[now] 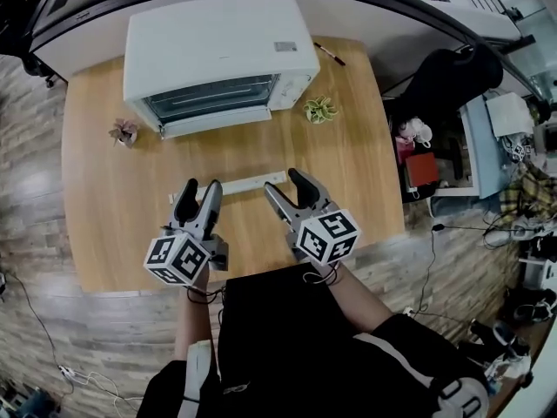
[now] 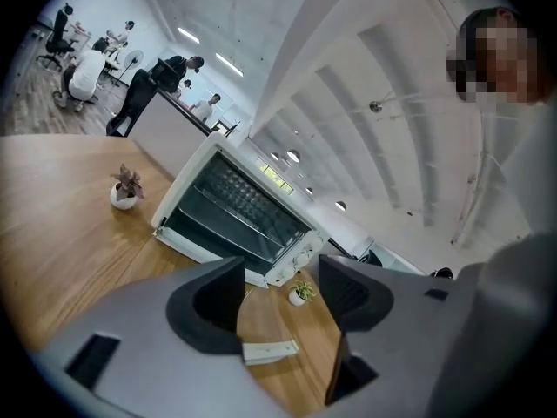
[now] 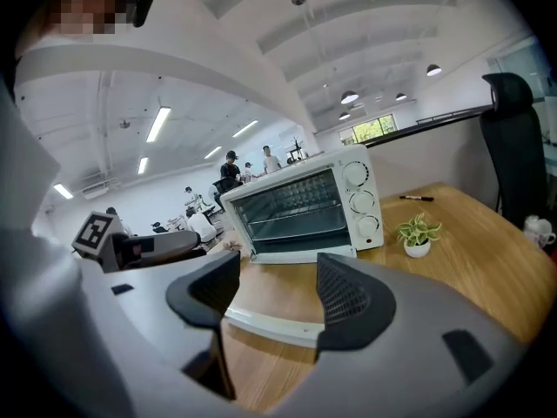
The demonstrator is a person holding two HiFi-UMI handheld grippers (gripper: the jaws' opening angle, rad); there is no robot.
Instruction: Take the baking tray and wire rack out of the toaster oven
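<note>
A white toaster oven [image 1: 218, 55] stands at the back of the wooden table [image 1: 104, 233], its glass front towards me. Through the front I see a wire rack [image 3: 291, 216] on a shelf level; a baking tray does not show clearly. The oven [image 2: 235, 212] also fills the middle of the left gripper view. My left gripper [image 1: 197, 190] and right gripper [image 1: 288, 184] hover side by side over the table's near half, well short of the oven. Both point at it, open and empty. The left jaws [image 2: 280, 290] and right jaws [image 3: 277, 286] frame only table.
A flat white strip [image 1: 244, 184] lies on the table just past both grippers' tips. A small green potted plant [image 1: 320, 109] stands right of the oven, a reddish one [image 1: 124, 131] left of it. A marker pen [image 1: 329, 53] lies at back right. A black chair [image 1: 444, 77] stands off the table's right edge.
</note>
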